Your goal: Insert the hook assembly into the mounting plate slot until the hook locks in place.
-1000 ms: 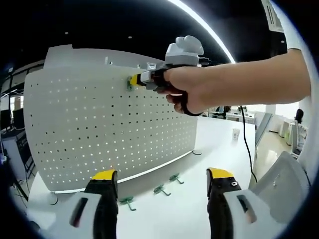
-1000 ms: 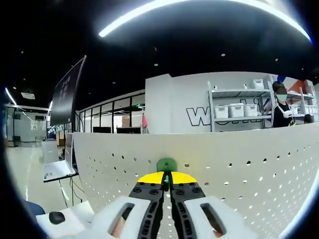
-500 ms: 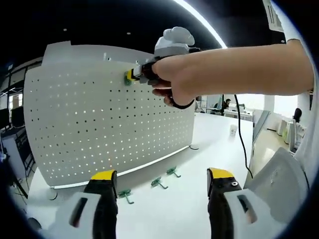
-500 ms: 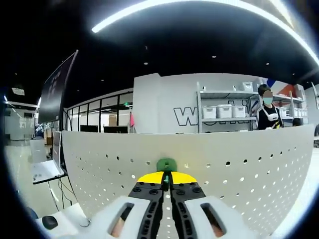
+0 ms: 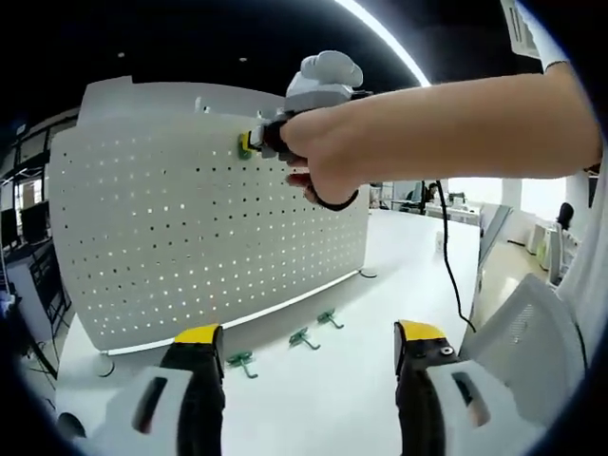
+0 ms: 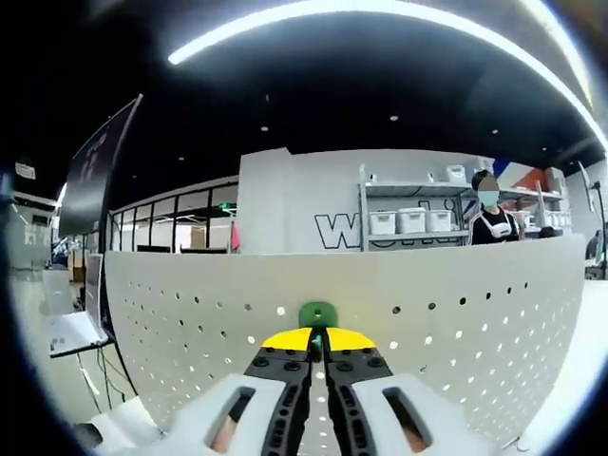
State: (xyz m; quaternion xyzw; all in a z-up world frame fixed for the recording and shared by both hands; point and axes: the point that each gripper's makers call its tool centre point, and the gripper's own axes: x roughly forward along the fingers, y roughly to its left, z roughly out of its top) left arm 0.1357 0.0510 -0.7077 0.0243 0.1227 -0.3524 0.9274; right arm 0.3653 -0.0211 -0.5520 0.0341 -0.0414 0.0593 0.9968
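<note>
Your green hook (image 6: 317, 313) sits against the upright white perforated mounting plate (image 5: 190, 237) near its top edge.

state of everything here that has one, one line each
right hand-held gripper: shut on the green hook, held up at the pegboard's upper rows
green hook: pinched between the jaws, at the pegboard face; locked or not, cannot tell
left hand-held gripper: open, holding nothing
pegboard: upright on the table
three spare hooks: lying loose on the table

left gripper view: low over the counter (image 5: 380, 313), looks up at the pegboard (image 5: 190, 237) from far | right gripper view: very close, near its top | shared: the pegboard
</note>
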